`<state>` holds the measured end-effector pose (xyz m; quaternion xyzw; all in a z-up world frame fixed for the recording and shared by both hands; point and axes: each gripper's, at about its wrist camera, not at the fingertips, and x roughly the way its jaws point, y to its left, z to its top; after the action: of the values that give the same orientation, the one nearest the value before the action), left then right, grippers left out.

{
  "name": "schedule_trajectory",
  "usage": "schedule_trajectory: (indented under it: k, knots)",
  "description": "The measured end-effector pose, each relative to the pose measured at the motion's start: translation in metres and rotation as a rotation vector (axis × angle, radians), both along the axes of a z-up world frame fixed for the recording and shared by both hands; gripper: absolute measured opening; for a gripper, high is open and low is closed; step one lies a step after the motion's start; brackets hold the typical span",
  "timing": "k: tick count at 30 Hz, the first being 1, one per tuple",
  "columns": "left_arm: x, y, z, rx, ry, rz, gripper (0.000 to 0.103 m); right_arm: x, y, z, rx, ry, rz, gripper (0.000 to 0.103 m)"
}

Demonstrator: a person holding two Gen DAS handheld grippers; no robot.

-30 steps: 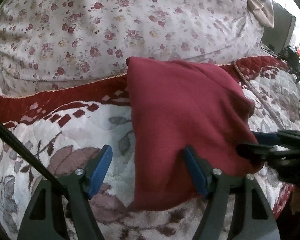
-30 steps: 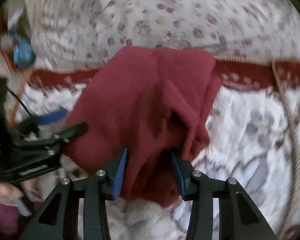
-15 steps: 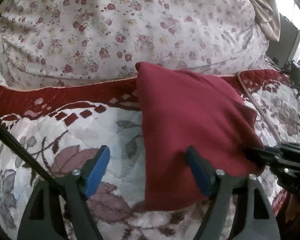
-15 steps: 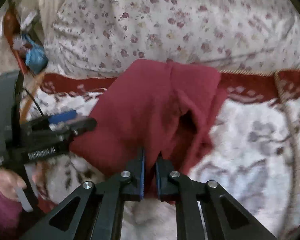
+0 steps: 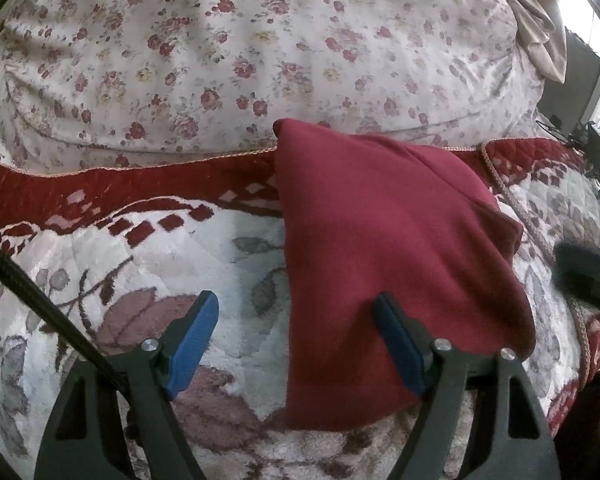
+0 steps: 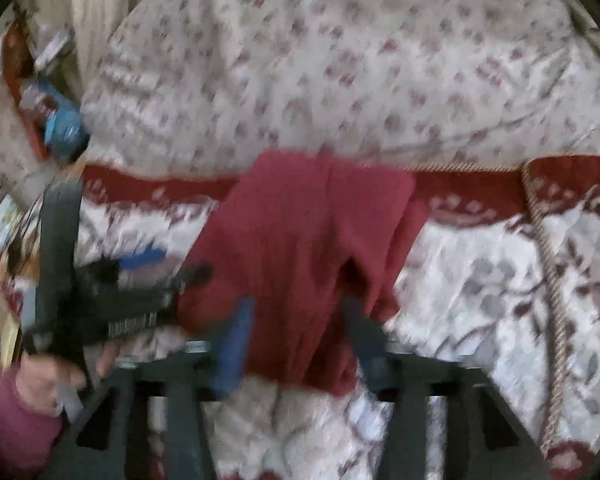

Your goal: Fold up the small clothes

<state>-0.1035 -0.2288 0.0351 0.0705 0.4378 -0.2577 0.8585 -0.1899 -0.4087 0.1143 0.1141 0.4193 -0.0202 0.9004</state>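
Now both spread grippers, left (image 5: 294, 340) and right (image 6: 296, 336), straddle the folded red garment's (image 5: 392, 232) near edge.

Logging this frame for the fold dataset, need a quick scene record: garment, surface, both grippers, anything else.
garment: dark red cloth, folded, lying flat
surface: floral quilt with red border
behind: flowered bedding, cloth's far corner touches it
left gripper: open; its right finger over the cloth's near part, the other over quilt
right gripper: open, fingers either side of the cloth's near edge; view blurred
held: nothing by either gripper
other: braided cord on quilt, right of cloth
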Motion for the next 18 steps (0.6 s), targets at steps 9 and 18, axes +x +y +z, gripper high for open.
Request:
schedule_trajectory:
  k: [9, 18]
  knots:
    - [0.0, 0.002, 0.003, -0.026, 0.014, -0.02, 0.079, 0.057, -0.031, -0.056, 0.058, 0.124, -0.087, 0.04]
    - [0.041, 0.009, -0.009, -0.174, 0.164, 0.02, 0.081, 0.038, -0.067, -0.059, 0.236, 0.022, -0.136, 0.088]
